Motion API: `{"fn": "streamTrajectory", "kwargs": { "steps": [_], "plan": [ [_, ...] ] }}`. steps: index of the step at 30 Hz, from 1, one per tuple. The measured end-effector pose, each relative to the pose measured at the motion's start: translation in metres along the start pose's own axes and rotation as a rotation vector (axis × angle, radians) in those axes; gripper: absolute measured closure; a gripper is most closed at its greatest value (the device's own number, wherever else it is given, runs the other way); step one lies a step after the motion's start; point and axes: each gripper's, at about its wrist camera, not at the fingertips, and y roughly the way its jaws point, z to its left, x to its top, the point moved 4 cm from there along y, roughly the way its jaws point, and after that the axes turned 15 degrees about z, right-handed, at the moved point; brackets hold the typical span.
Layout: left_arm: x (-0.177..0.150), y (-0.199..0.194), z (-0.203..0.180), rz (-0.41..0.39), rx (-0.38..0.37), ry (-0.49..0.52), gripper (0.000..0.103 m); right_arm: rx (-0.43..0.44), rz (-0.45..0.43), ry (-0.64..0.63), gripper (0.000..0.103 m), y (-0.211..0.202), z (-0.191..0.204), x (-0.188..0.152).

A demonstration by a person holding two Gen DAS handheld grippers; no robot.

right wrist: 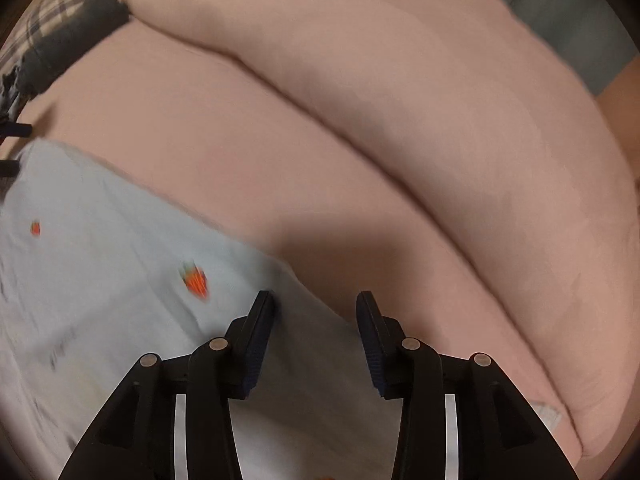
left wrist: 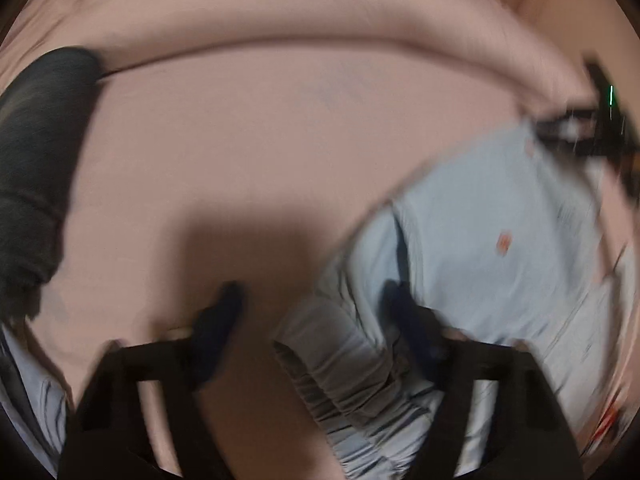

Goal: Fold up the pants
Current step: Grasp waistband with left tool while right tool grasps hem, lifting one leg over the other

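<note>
Light blue pants (left wrist: pixel 480 220) with small orange prints lie spread on a pink bed sheet (left wrist: pixel 240 160). Their gathered elastic waistband (left wrist: pixel 340 380) is bunched below my left gripper (left wrist: pixel 312 300). That gripper is open, with one finger over bare sheet and the other over the cloth, and neither pad presses on it. In the right wrist view the pants (right wrist: pixel 100 260) fill the lower left. My right gripper (right wrist: pixel 315 304) hangs open over their edge with nothing pinched between its fingers. The right gripper (left wrist: pixel 592 120) also shows blurred at the far side of the pants.
A rolled pink duvet (right wrist: pixel 400 100) runs across the bed behind the pants. A dark grey cloth (left wrist: pixel 36 160) lies at the left, also seen as a dark grey cloth (right wrist: pixel 72 40) next to plaid fabric (right wrist: pixel 60 4). A grey-green surface (right wrist: pixel 568 20) is at the upper right.
</note>
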Motion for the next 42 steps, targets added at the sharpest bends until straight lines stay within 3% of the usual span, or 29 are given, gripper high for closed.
{"fn": "streamTrajectory", "kwargs": {
  "steps": [1,3,4,5,6,10,12,17,20,25,26,30,35,38,42],
  "plan": [
    [0.002,0.000,-0.003,-0.014,0.013,0.015,0.038,-0.007,0.023,-0.008,0.056,0.005,-0.003,-0.005],
    [0.004,-0.002,-0.007,-0.016,-0.017,0.017,0.056,0.006,0.019,-0.006,0.055,0.010,-0.005,-0.008],
    [0.005,-0.003,-0.007,-0.016,-0.023,0.005,0.059,0.009,0.017,-0.013,0.061,0.010,-0.002,-0.007],
    [0.005,-0.003,-0.007,-0.013,-0.022,0.000,0.062,0.010,0.008,-0.029,0.080,0.009,-0.001,-0.008],
    [0.005,-0.005,-0.010,-0.010,-0.012,0.002,0.065,0.011,-0.012,-0.055,0.091,0.005,0.005,-0.007],
    [-0.002,-0.019,-0.016,-0.036,0.058,0.004,0.077,-0.067,-0.058,-0.061,0.097,-0.007,0.021,-0.012],
    [-0.007,-0.030,-0.026,-0.076,0.099,-0.014,0.080,-0.103,-0.129,-0.020,0.097,-0.025,0.028,-0.025],
    [-0.036,-0.085,-0.059,-0.244,0.198,-0.029,0.081,-0.214,-0.289,0.018,0.097,-0.093,0.040,-0.097],
    [-0.083,-0.124,-0.076,-0.351,0.238,-0.021,0.081,-0.284,-0.377,0.024,0.097,-0.137,0.049,-0.142],
    [-0.146,-0.143,-0.123,-0.453,0.309,0.037,0.081,-0.328,-0.497,0.019,0.097,-0.179,0.095,-0.227],
    [-0.167,-0.142,-0.135,-0.476,0.345,0.059,0.081,-0.329,-0.502,0.004,0.097,-0.174,0.107,-0.239],
    [-0.223,-0.125,-0.154,-0.507,0.373,0.110,0.082,-0.315,-0.463,0.003,0.097,-0.145,0.139,-0.279],
    [-0.253,-0.074,-0.151,-0.427,0.446,0.168,0.082,-0.255,-0.379,0.017,0.097,-0.101,0.182,-0.321],
    [-0.267,-0.067,-0.159,-0.424,0.518,0.244,0.082,-0.286,-0.288,-0.023,0.097,-0.078,0.189,-0.334],
    [-0.269,-0.067,-0.162,-0.437,0.602,0.313,0.082,-0.333,-0.277,-0.043,0.097,-0.085,0.189,-0.342]
  ]
}}
